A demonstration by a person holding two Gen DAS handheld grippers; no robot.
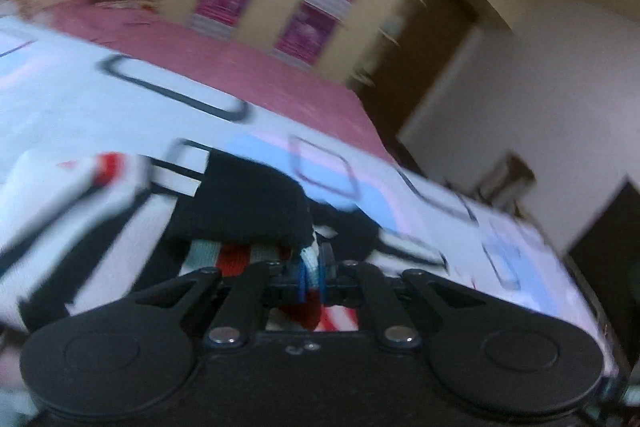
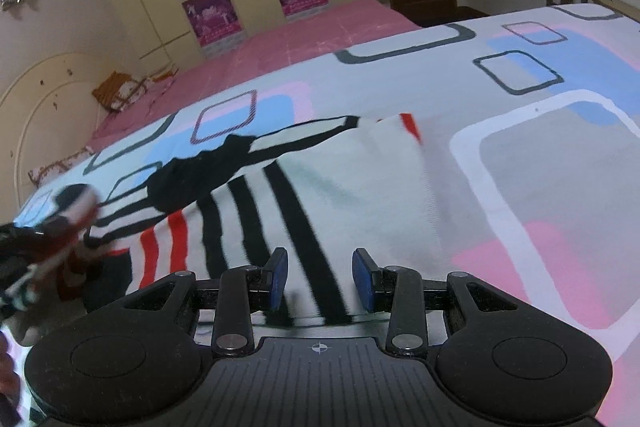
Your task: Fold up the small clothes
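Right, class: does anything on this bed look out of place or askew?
Yes. The striped garment lies rumpled across the patterned bedsheet, its black part bunched, one edge pulled up in the left tool.

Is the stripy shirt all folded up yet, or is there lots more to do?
Not yet. Done: the striped shirt lies spread on the patterned bedsheet. In hand: the left gripper is shut on a bunched piece of its fabric. The right gripper hovers over the stripes with open fingers, gripping nothing. Left: folding it over and tidying it into a neat packet.
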